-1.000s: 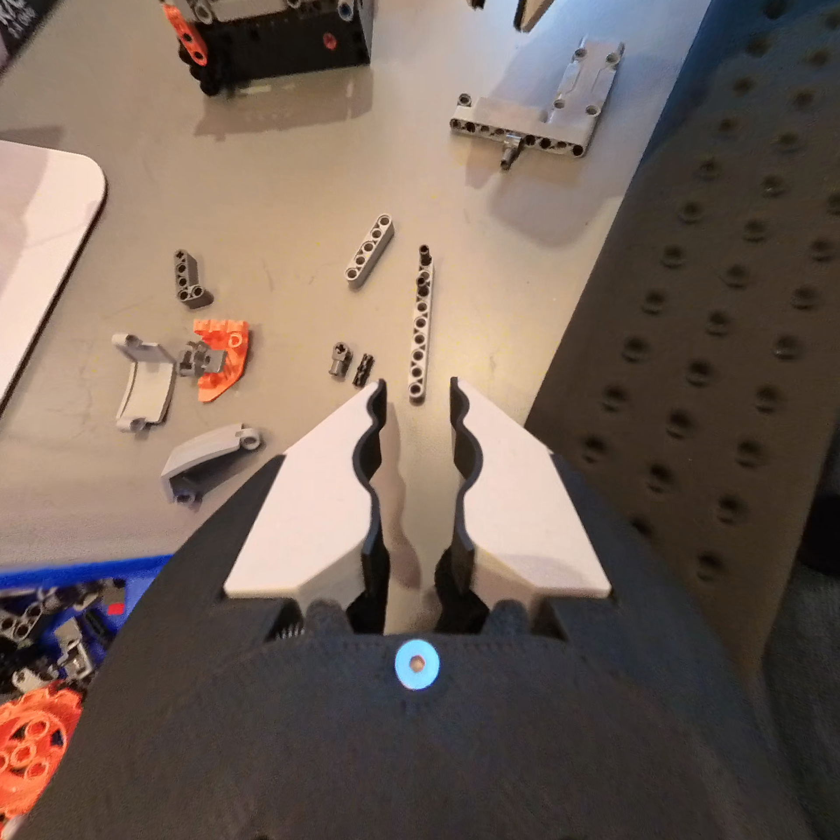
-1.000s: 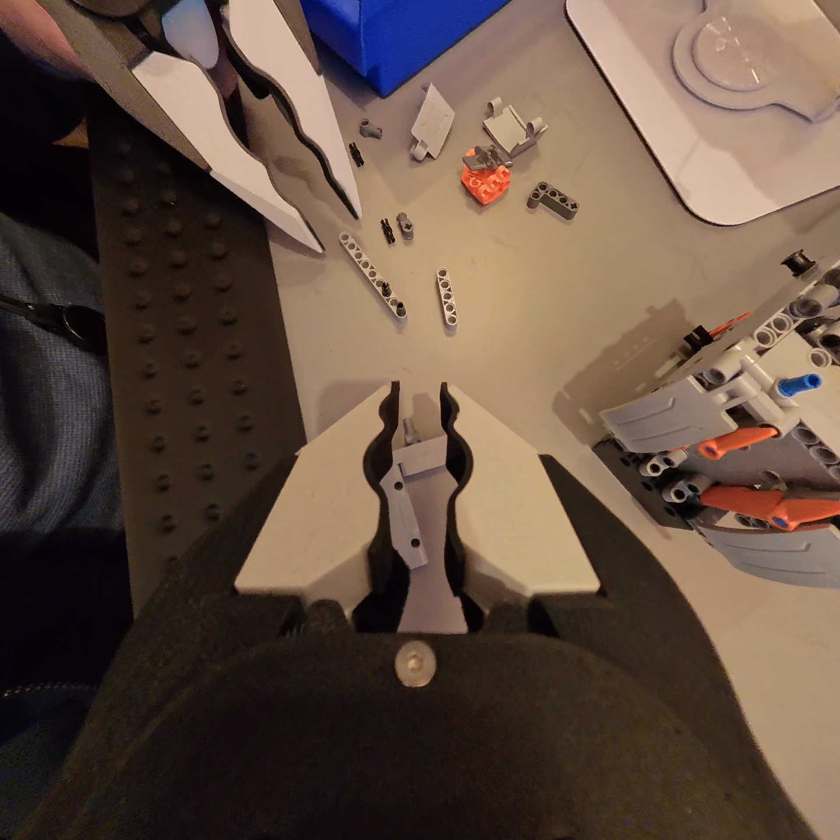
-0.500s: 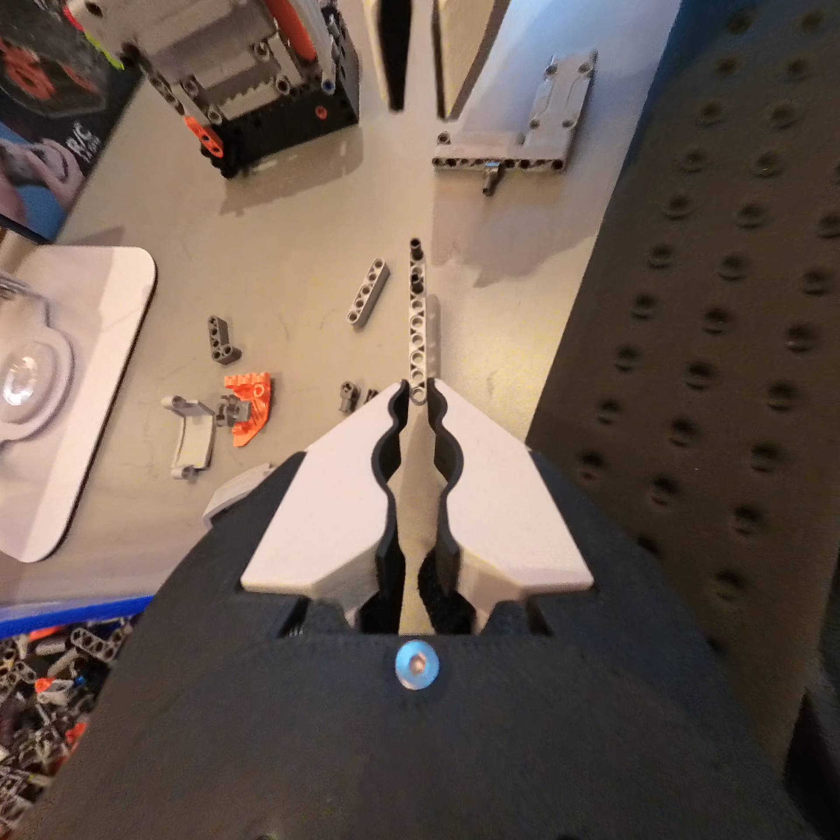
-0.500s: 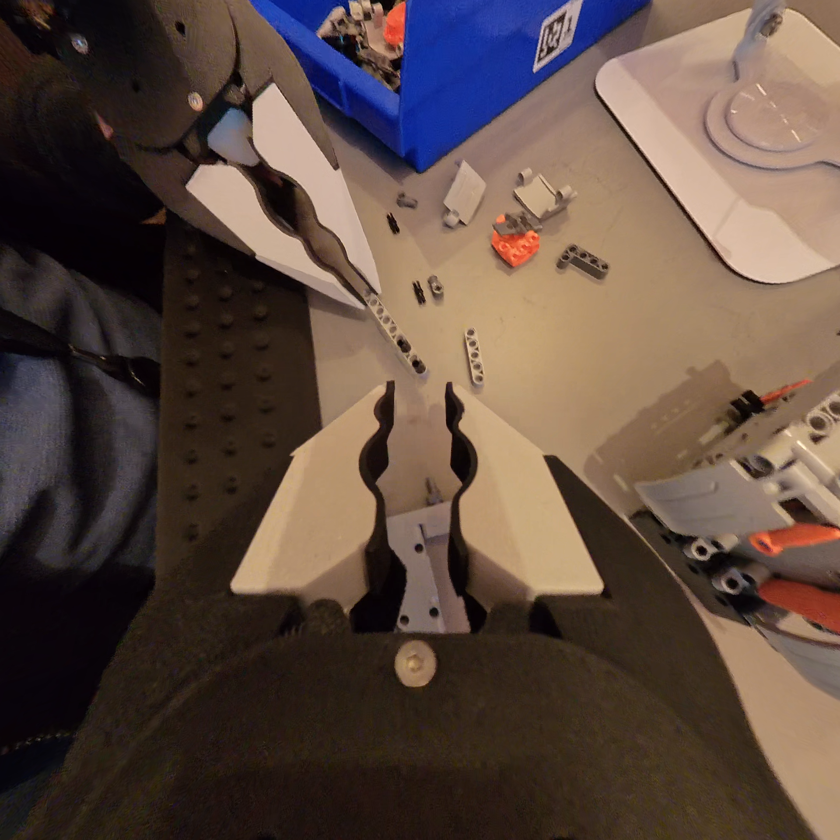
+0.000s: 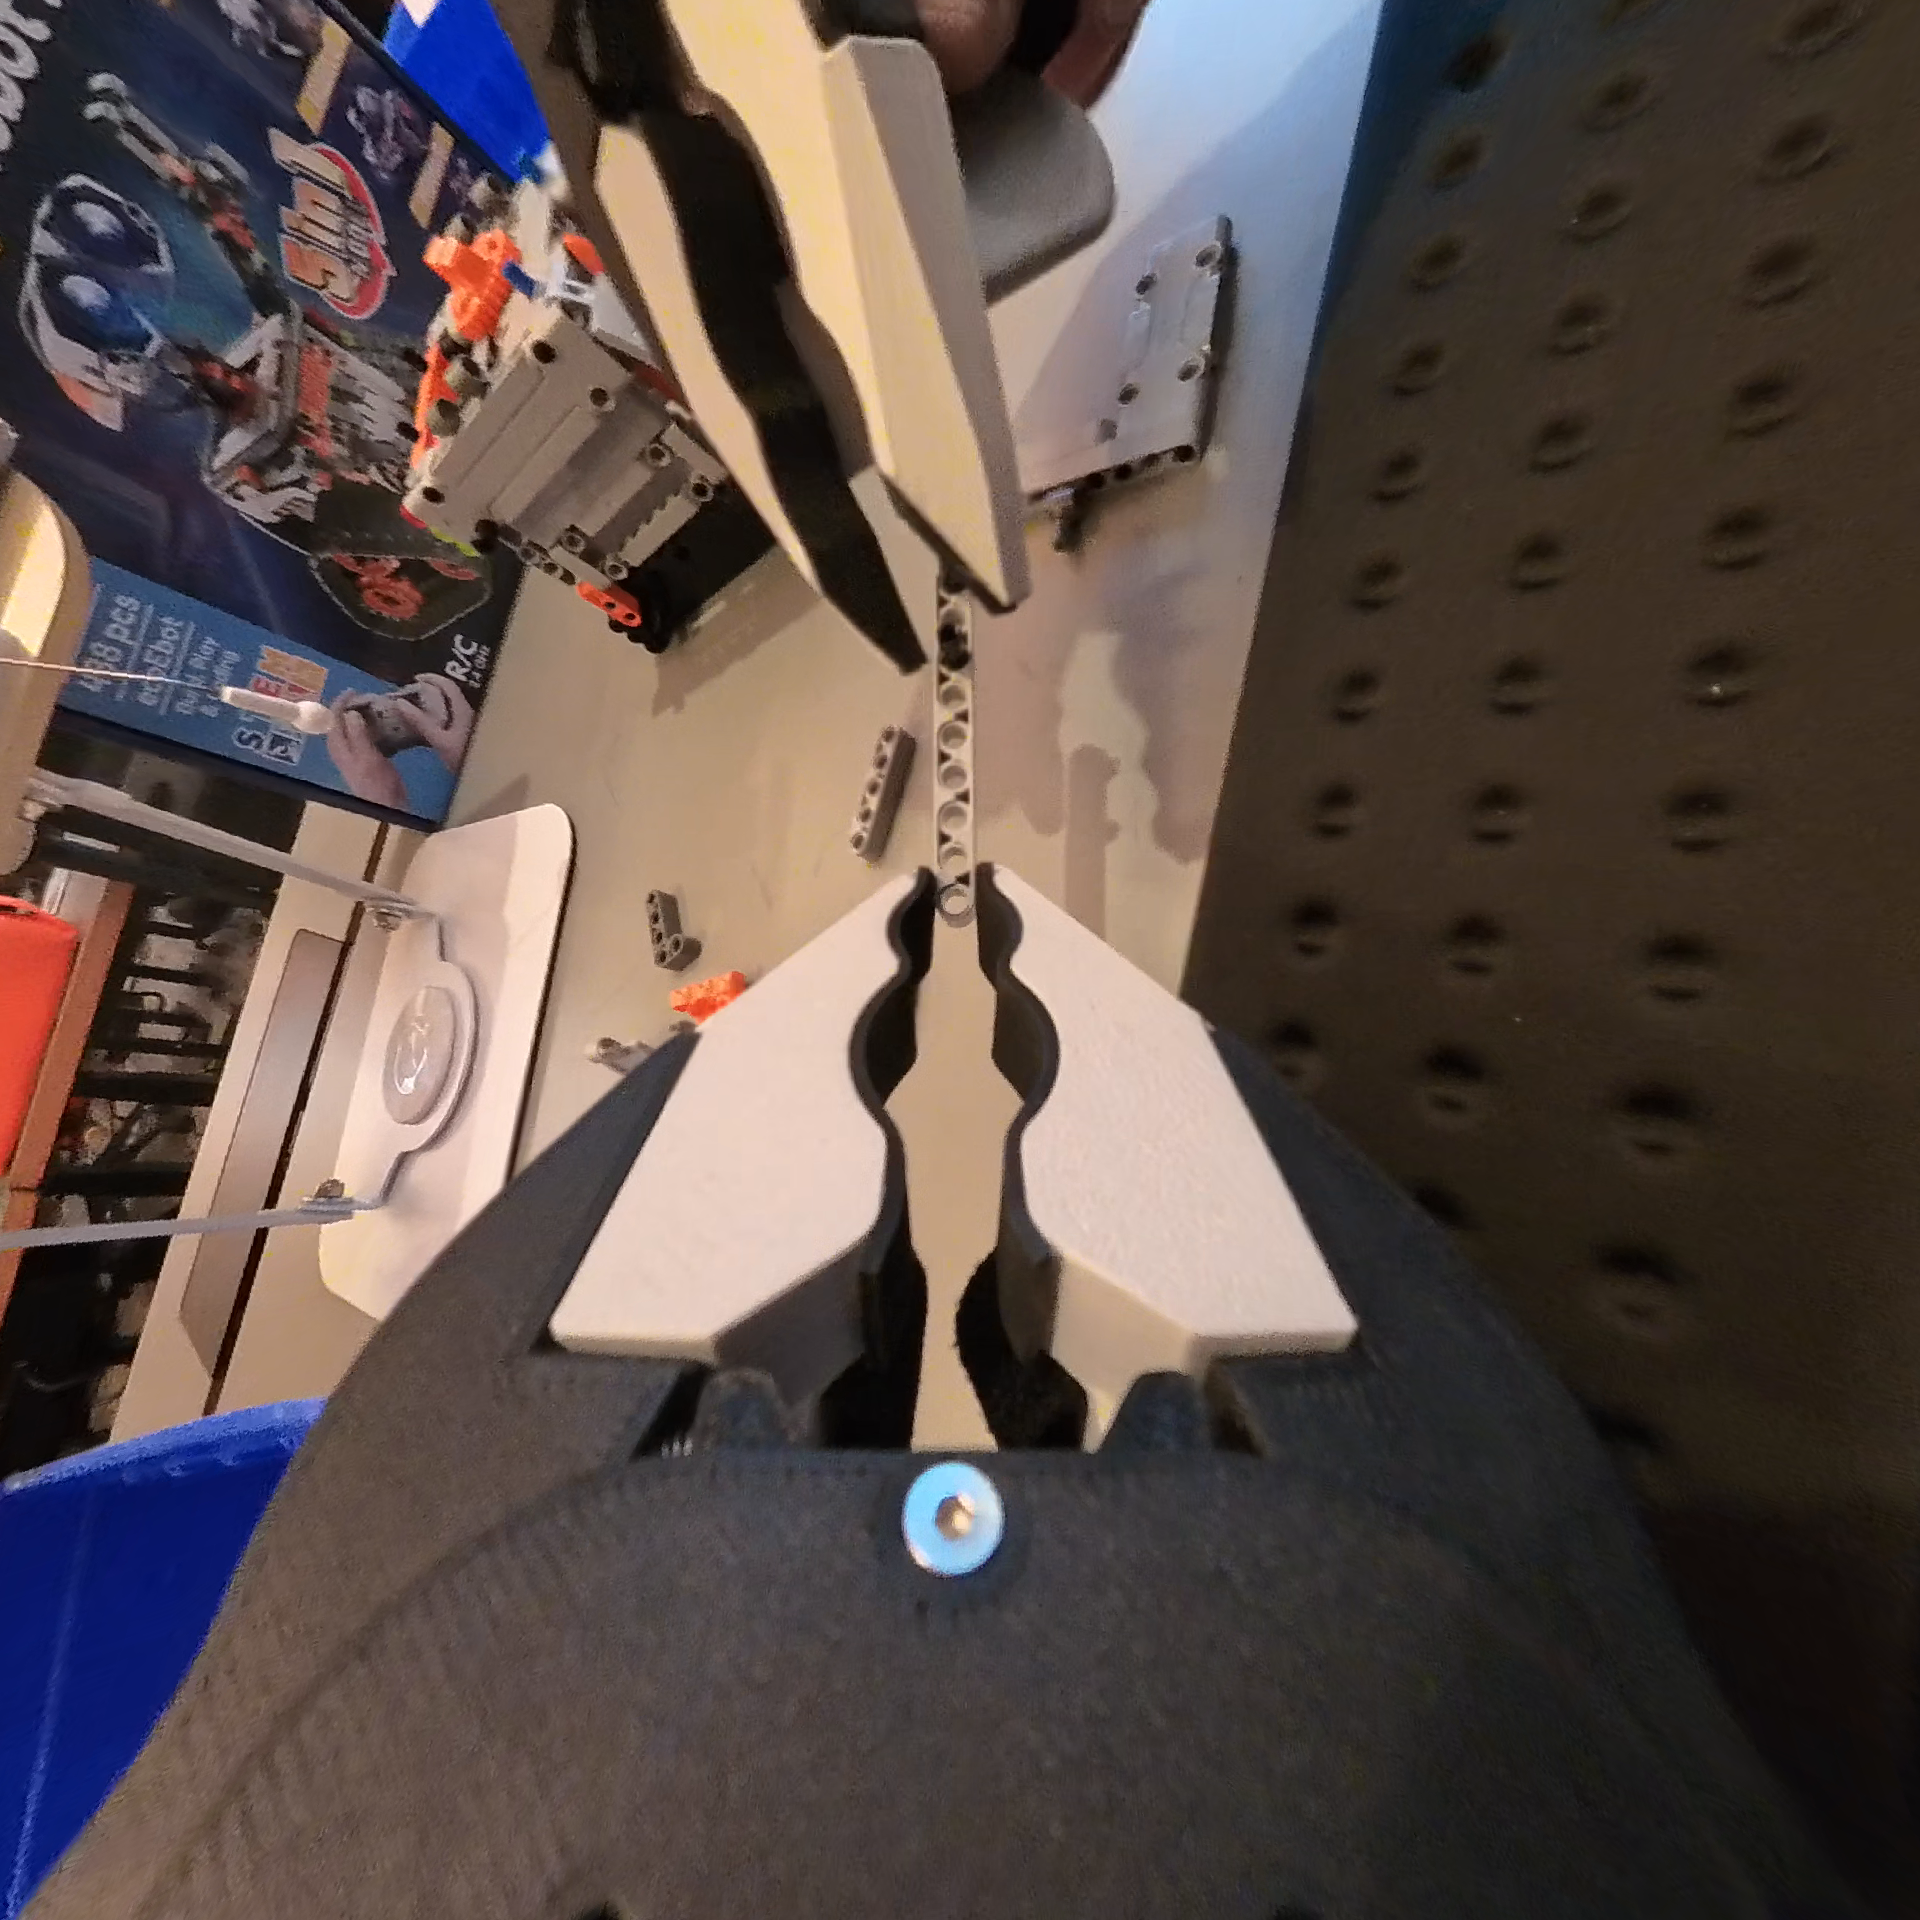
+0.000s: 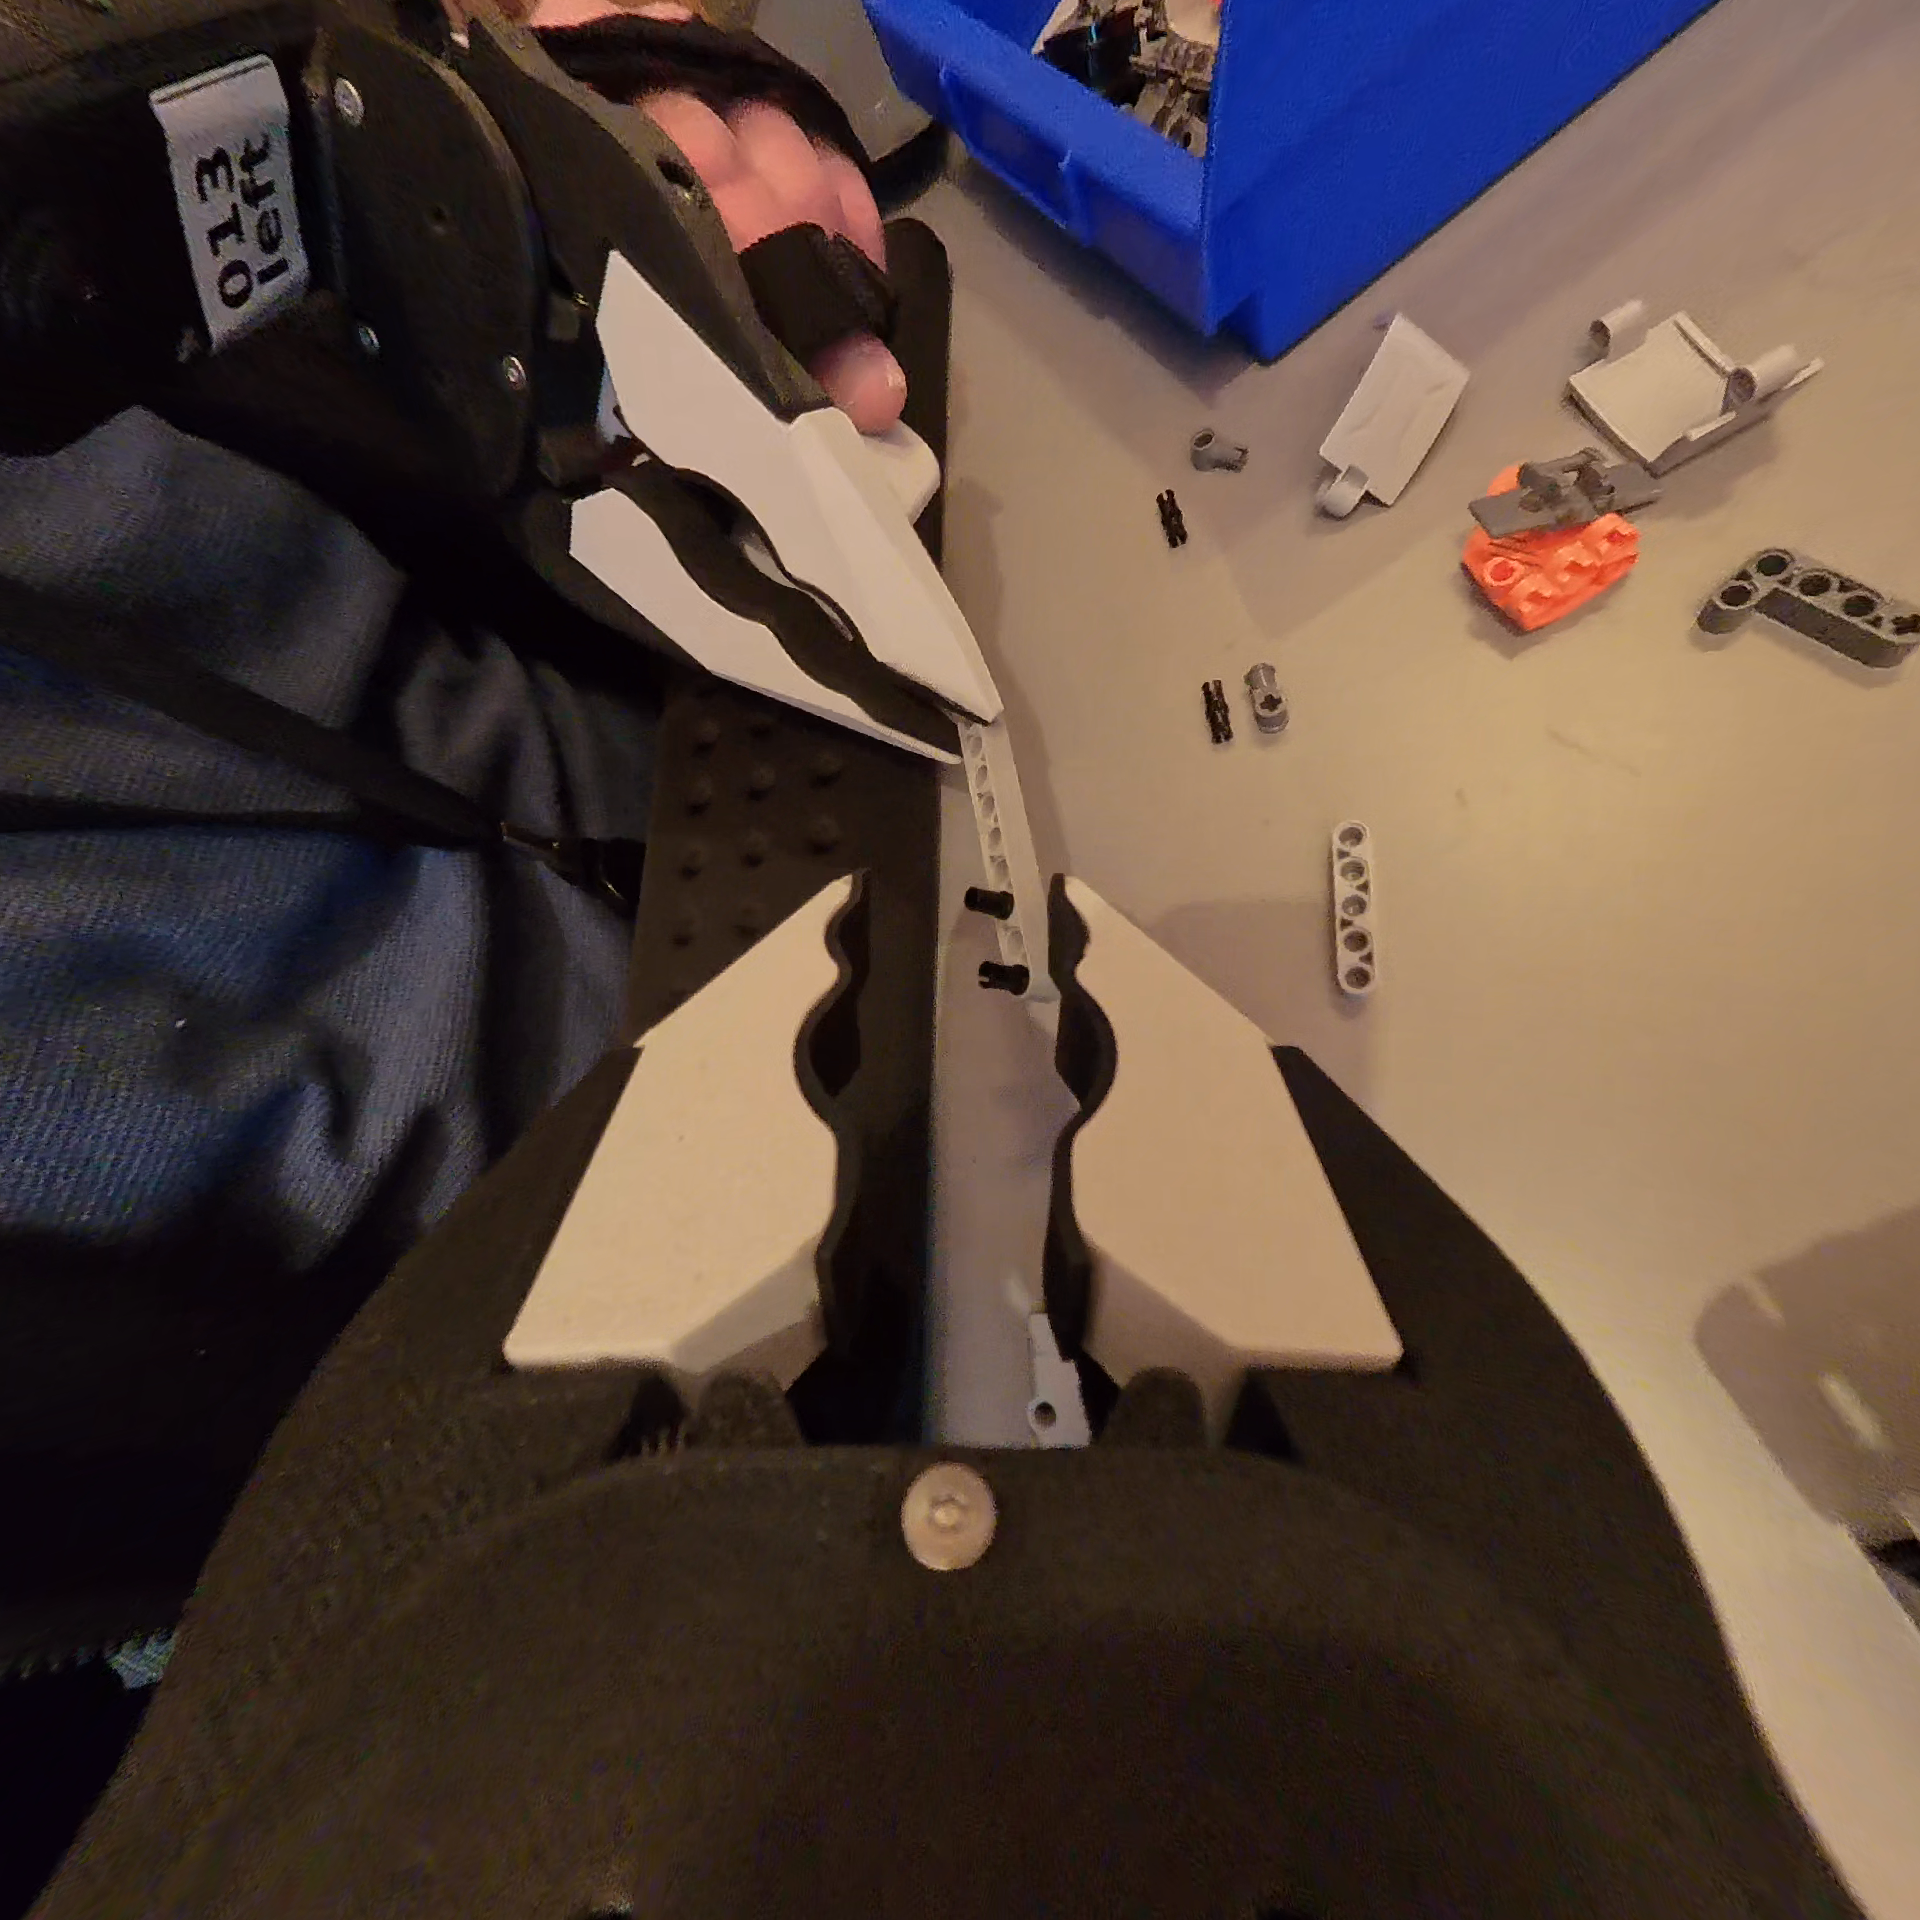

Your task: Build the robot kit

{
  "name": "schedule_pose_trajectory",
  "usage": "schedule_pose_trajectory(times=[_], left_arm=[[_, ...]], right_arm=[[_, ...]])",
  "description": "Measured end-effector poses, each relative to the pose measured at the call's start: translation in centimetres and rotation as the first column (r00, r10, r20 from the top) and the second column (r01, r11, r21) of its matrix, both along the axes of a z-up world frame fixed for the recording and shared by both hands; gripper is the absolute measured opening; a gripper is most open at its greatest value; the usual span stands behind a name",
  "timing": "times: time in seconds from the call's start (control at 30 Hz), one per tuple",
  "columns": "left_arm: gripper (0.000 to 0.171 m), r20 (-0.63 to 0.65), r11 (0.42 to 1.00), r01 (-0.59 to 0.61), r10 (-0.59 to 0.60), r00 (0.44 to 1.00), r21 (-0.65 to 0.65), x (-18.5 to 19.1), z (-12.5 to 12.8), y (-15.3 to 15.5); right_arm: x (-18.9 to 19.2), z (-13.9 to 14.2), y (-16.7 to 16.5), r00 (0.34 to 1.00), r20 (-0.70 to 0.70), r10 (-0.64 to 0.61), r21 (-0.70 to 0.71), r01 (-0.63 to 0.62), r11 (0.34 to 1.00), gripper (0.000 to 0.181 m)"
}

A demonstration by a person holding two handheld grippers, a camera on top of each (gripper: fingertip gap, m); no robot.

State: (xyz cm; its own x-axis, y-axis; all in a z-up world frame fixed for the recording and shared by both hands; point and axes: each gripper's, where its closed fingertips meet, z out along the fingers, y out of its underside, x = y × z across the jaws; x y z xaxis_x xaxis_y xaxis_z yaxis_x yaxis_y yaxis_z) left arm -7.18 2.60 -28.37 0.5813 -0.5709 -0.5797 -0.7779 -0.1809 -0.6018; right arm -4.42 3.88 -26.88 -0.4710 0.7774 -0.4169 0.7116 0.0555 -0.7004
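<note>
My left gripper (image 5: 956, 894) is shut on one end of a long grey beam (image 5: 954, 769) and holds it off the table. In the right wrist view the left gripper (image 6: 971, 727) comes in from the upper left with the long grey beam (image 6: 1003, 852) sticking out of its tips. Two black pins (image 6: 987, 902) stick out of the beam's far end. My right gripper (image 6: 956, 888) is open, and that pinned end lies between its fingers, close to the right one. In the left wrist view the right gripper (image 5: 954, 629) reaches down from the top.
A black perforated mat (image 5: 1610, 727) runs along the table edge. On the table lie a short grey beam (image 6: 1353, 904), an orange piece (image 6: 1548, 561), a dark L-beam (image 6: 1808, 608) and loose pins. A blue bin (image 6: 1351, 156), a grey panel (image 5: 1153, 353) and a part-built model (image 5: 561, 436) stand around. Left tips to right tips: about 4 cm. Both grippers' tips are roughly 12 cm from the orange piece (image 6: 1548, 561).
My left gripper closed on the long beam's near end and lifted it. My right gripper moved in from the far side, open, until the beam's pinned end came between its fingers.
</note>
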Motion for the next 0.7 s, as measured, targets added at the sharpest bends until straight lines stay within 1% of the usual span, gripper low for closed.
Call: schedule_pose_trajectory(times=[0.07,0.13,0.2,0.27,0.37,0.43,0.5,0.6,0.7], left_arm=[[0.005,-0.034,1.0,-0.004,0.003,0.999,-0.01,-0.4,-0.6,-0.5],[0.006,-0.003,0.999,0.001,-0.001,1.0,-0.039,-0.4,-1.0,-1.0],[0.006,0.001,0.998,-0.009,0.009,1.0,-0.058,-0.7,-1.4,-1.2],[0.006,0.016,0.995,-0.006,0.007,1.0,-0.095,-0.7,-2.0,-1.3],[0.005,0.016,0.985,-0.058,0.061,0.998,-0.161,-1.6,-3.1,-0.9],[0.006,0.043,0.976,-0.073,0.083,0.996,-0.207,-1.9,-3.5,-0.7],[0.006,0.07,0.965,-0.082,0.102,0.992,-0.251,-2.0,-3.9,-0.6],[0.006,0.097,0.95,-0.092,0.126,0.987,-0.299,-2.2,-4.3,-0.6],[0.006,0.112,0.945,-0.096,0.137,0.984,-0.313,-2.3,-4.4,-0.7]], right_arm=[[0.0,-0.3,-0.7,1.0,0.009,0.024,0.013,-0.024,1.0,0.023],[0.0,-0.9,-1.3,0.999,0.021,0.05,0.049,-0.051,0.998,0.017],[-0.2,-1.7,-1.3,0.998,0.026,0.049,0.103,-0.051,0.993,0.012],[-0.3,-1.9,-0.9,0.999,0.028,0.028,0.116,-0.031,0.993,0.017],[-0.6,-2.1,1.0,0.999,0.024,-0.043,0.172,0.038,0.984,0.018],[-0.5,-2.2,1.5,0.998,0.025,-0.056,0.189,0.051,0.981,0.02],[-0.6,-2.6,2.3,0.996,0.025,-0.082,0.245,0.073,0.967,0.018],[-0.9,-2.9,2.6,0.996,0.018,-0.088,0.295,0.079,0.952,0.018],[-1.9,-2.7,2.3,0.998,-0.016,-0.067,0.332,0.069,0.941,0.018]])
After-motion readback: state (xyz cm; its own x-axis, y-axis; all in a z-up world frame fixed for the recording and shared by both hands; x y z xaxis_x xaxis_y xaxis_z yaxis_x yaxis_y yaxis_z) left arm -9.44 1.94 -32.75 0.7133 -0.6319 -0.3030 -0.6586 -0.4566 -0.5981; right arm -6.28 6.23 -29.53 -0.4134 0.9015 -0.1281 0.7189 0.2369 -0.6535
